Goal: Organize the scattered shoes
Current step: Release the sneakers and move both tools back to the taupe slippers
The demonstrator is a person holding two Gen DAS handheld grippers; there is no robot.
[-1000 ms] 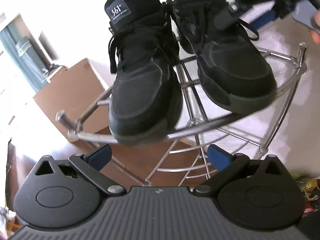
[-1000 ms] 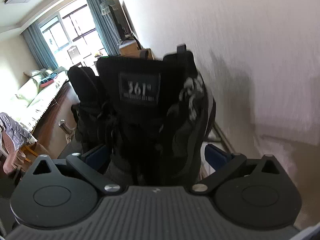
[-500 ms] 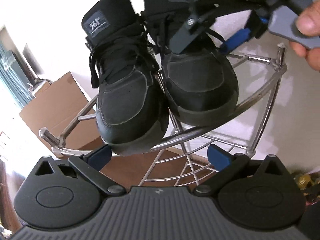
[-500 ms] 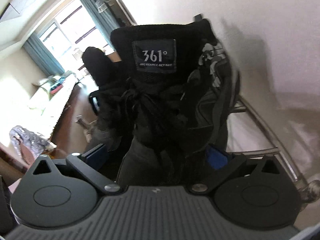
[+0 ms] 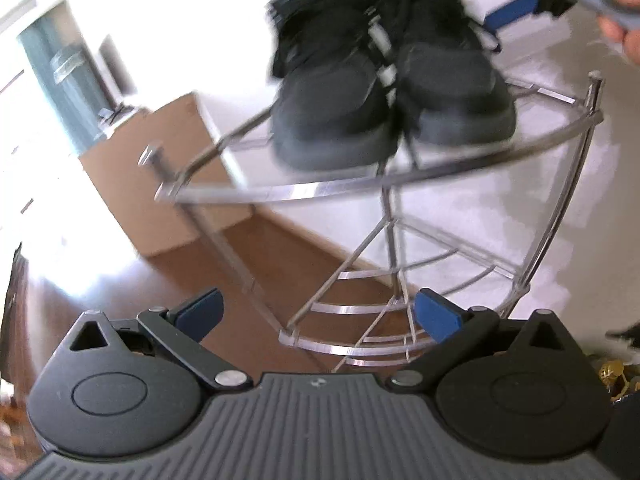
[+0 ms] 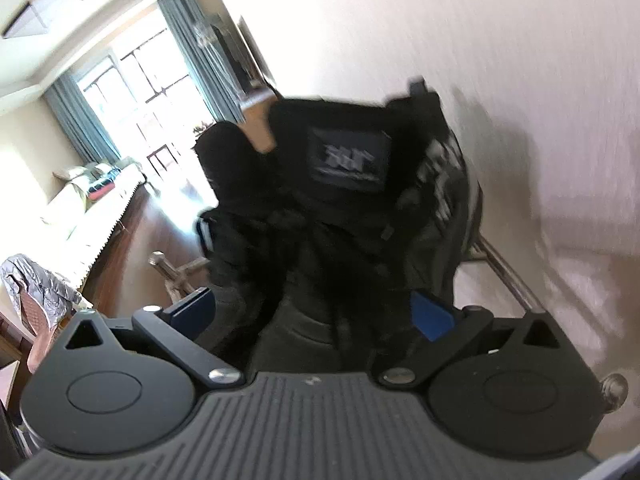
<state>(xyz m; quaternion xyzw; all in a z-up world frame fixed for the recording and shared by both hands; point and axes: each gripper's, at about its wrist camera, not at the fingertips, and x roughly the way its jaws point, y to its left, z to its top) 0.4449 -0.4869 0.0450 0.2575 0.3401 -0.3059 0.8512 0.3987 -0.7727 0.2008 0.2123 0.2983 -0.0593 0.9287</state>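
Once held against the views of a second before, found the left gripper drawn back from the chrome rack, fingers spread wide with nothing between them; saw more of the lower tiers and the floor than before; noted heavy blur in both views, so could not read fine contact. Found the left shoe and the right shoe now side by side on the top tier, toes at the near rail, closer together than earlier, almost touching. Placed the right gripper at the far right, gripped by a hand, fingers wide to either side of the right shoe; could not tell whether the pads touched it. Left the cardboard box where it was, far left against the wall. Judged this pair as good as shelved; judged the remaining step to be backing the right gripper clear without dragging the shoe off the rail.
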